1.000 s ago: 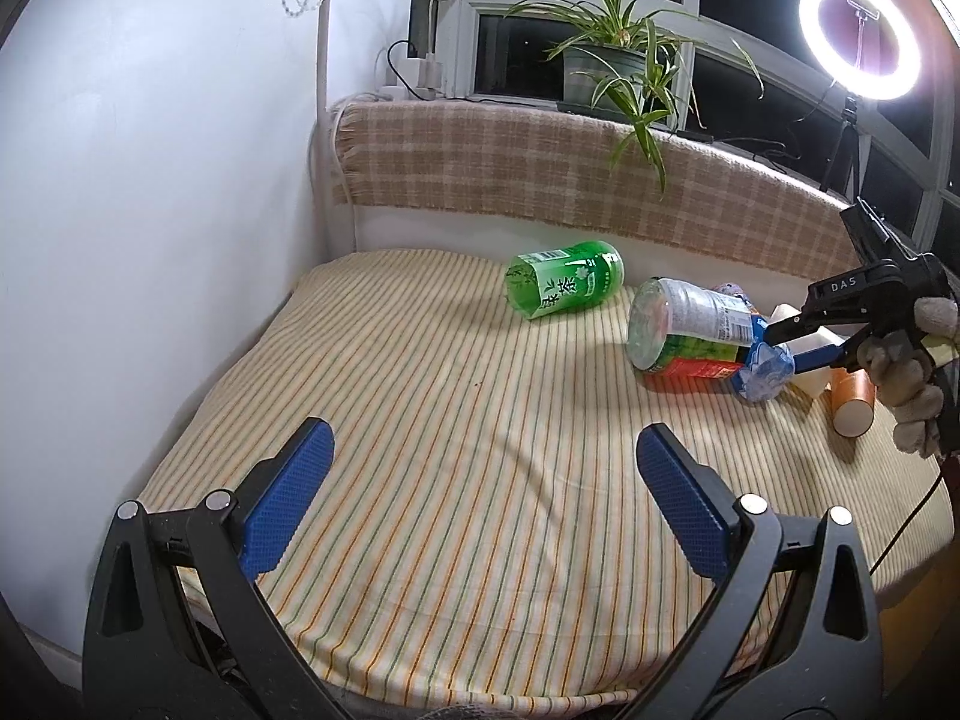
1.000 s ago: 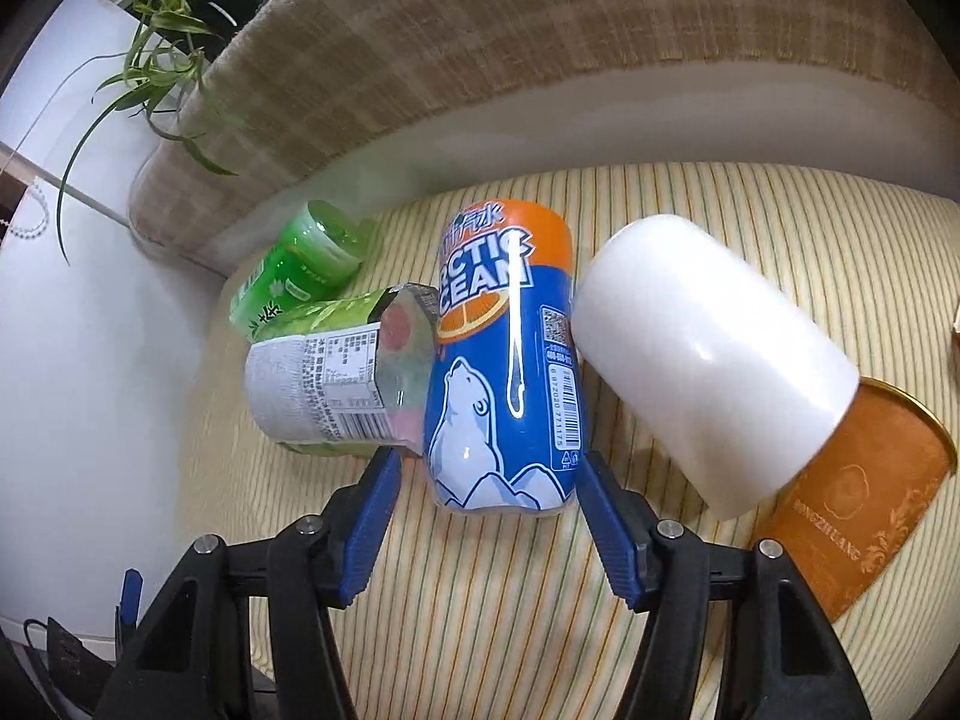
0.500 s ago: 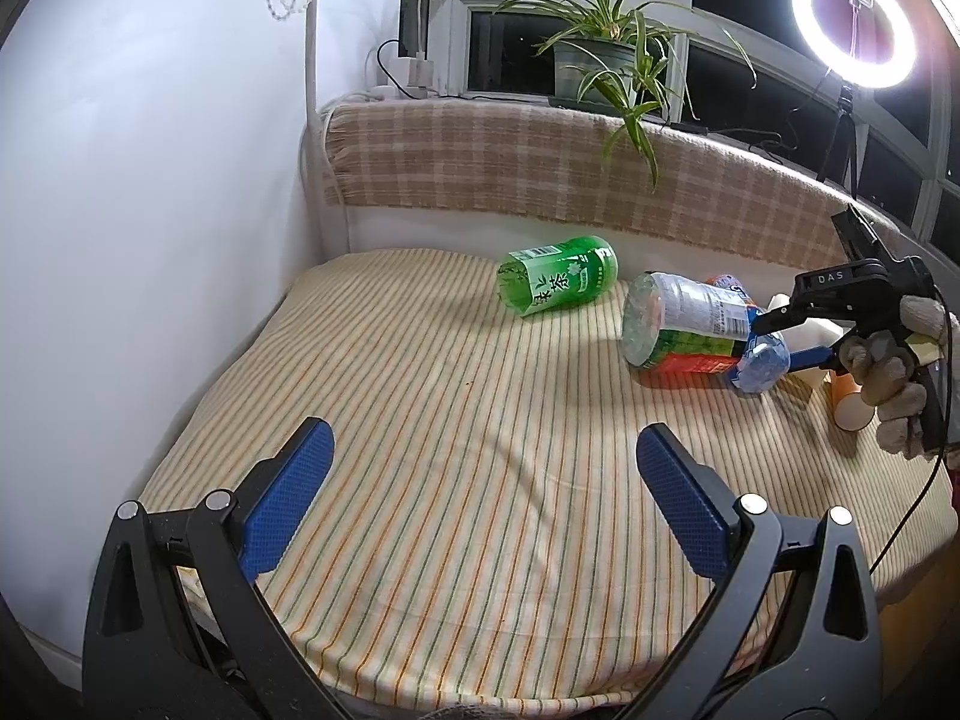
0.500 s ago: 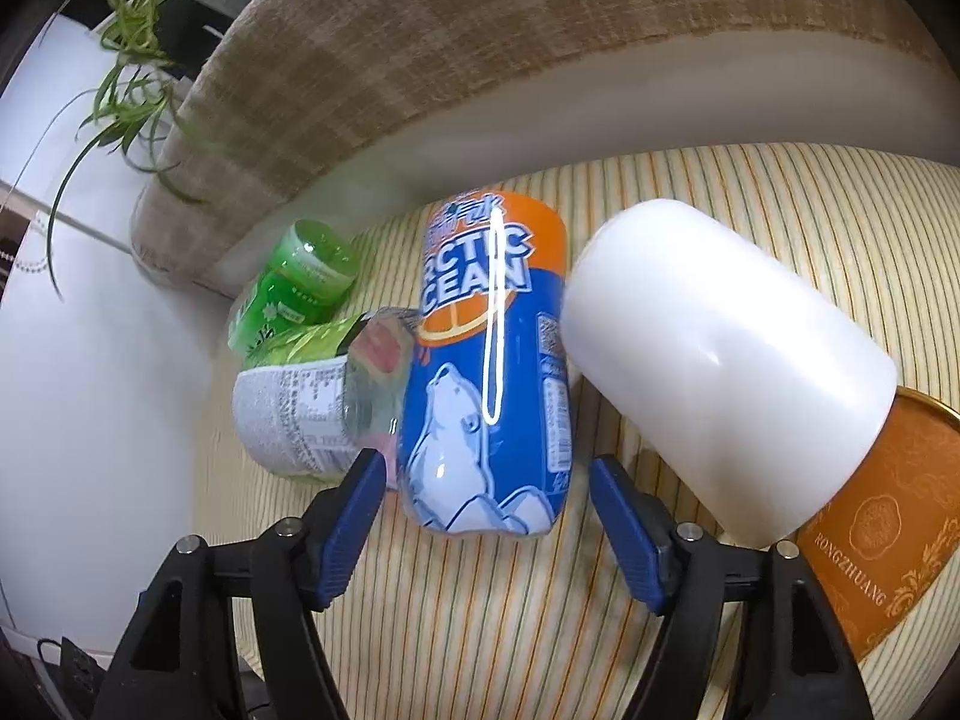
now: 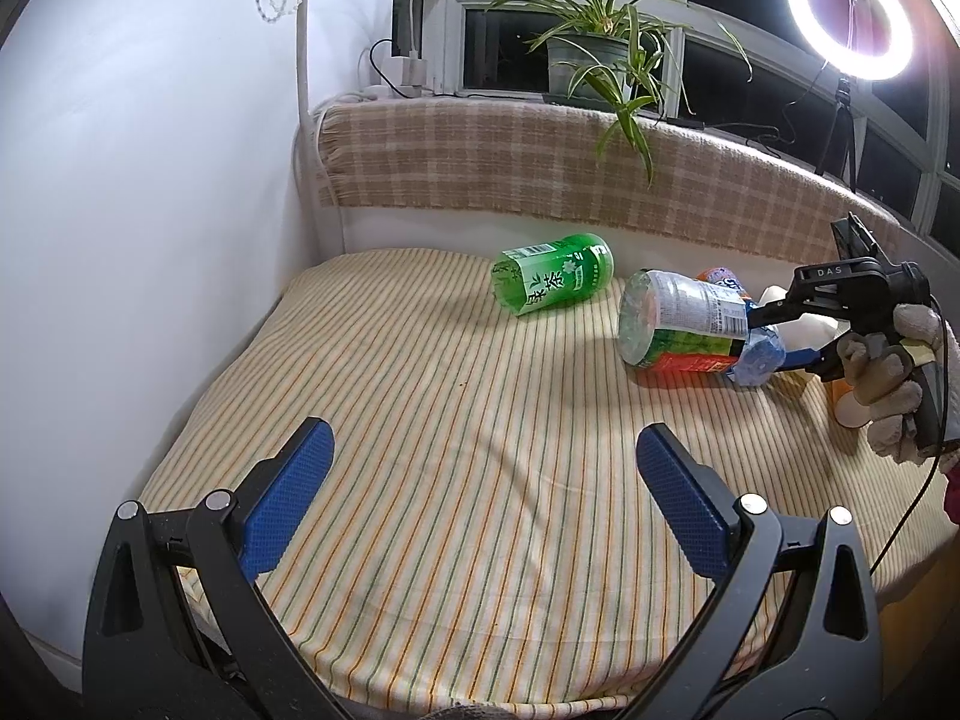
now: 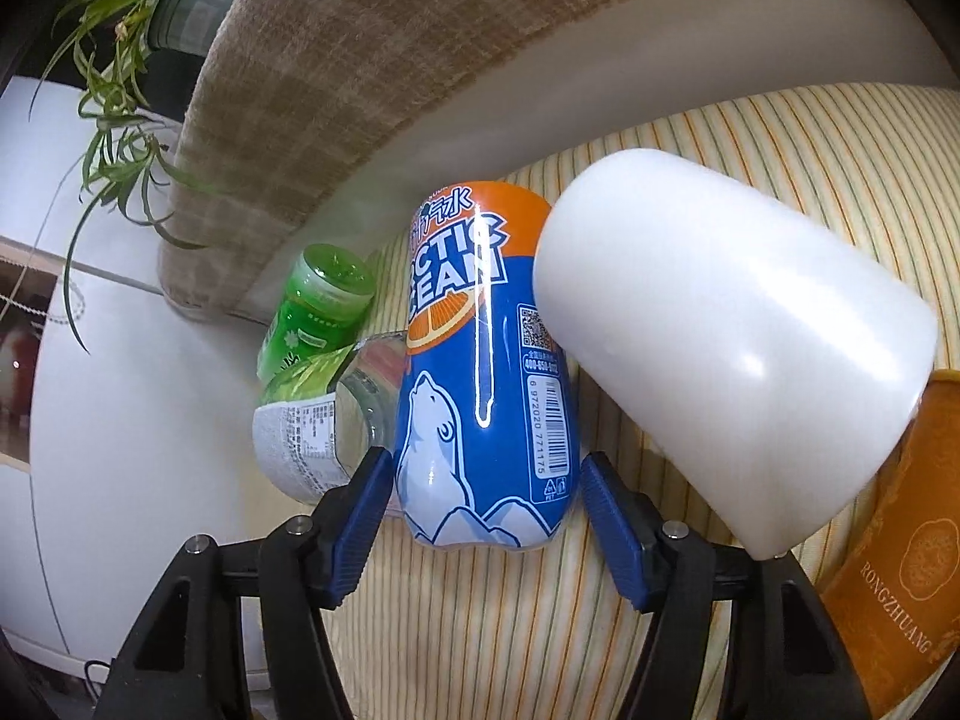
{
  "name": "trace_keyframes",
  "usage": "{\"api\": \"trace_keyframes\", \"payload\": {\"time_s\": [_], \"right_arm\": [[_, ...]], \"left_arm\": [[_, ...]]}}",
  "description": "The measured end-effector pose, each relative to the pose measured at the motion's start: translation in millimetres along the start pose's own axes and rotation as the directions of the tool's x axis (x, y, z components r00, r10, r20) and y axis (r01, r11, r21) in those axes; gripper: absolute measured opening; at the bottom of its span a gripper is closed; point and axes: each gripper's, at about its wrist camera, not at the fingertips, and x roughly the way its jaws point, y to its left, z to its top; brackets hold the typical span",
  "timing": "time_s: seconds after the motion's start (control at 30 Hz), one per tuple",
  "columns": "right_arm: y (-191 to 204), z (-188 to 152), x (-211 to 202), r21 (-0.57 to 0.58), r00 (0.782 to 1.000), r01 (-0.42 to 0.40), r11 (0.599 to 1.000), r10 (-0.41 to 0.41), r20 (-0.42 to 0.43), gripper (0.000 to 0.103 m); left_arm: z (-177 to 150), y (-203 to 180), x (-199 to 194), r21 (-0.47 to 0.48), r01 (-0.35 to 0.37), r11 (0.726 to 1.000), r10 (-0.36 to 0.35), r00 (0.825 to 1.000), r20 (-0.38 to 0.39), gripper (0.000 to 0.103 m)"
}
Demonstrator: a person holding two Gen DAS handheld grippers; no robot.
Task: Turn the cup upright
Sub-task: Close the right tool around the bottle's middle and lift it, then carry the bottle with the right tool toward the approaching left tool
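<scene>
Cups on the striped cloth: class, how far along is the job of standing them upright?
Done: nothing; all visible cups lie on their sides. In hand: the right tongs straddle the blue Arctic Ocean cup, pads not visibly pressing it. Left: closing, tipping it up, then perhaps the white cup, green cup and brown cup. The left tongs hang open, empty.

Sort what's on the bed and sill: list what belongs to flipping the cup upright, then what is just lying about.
Job:
blue cup, on its side
right gripper, open, fingers either side of the blue cup

Lying about:
white cup
orange cup
green cup
clear cup
plant
ring light
left gripper, open, over bare bedspread
</scene>
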Motion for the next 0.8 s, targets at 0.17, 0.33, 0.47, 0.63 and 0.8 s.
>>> {"api": "trace_keyframes", "payload": {"time_s": [0.17,0.33,0.47,0.63,0.8], "right_arm": [[-2,-7,-12,-0.016,1.0,0.003,1.0,-0.003,0.016,0.066],[0,-16,-23,-0.033,0.999,0.007,0.999,-0.006,0.031,0.066],[-3,-29,-32,-0.028,0.999,0.009,1.0,-0.007,0.043,0.066],[-4,-50,-45,-0.025,0.998,0.006,1.0,-0.005,0.063,0.066],[-2,-76,-58,-0.025,0.996,0.005,1.0,-0.003,0.09,0.066]], "left_arm": [[1,-2,0,0.002,0.001,1.0,-0.001,1.0,0.003,0.103],[2,-6,-1,0.005,0.013,1.0,-0.013,1.0,0.004,0.103],[3,-8,-3,0.008,0.021,1.0,-0.021,1.0,0.008,0.103],[2,-11,-6,0.009,0.03,1.0,-0.03,0.999,0.016,0.103],[0,-18,-11,0.013,0.047,0.999,-0.047,0.999,0.02,0.103]]}}
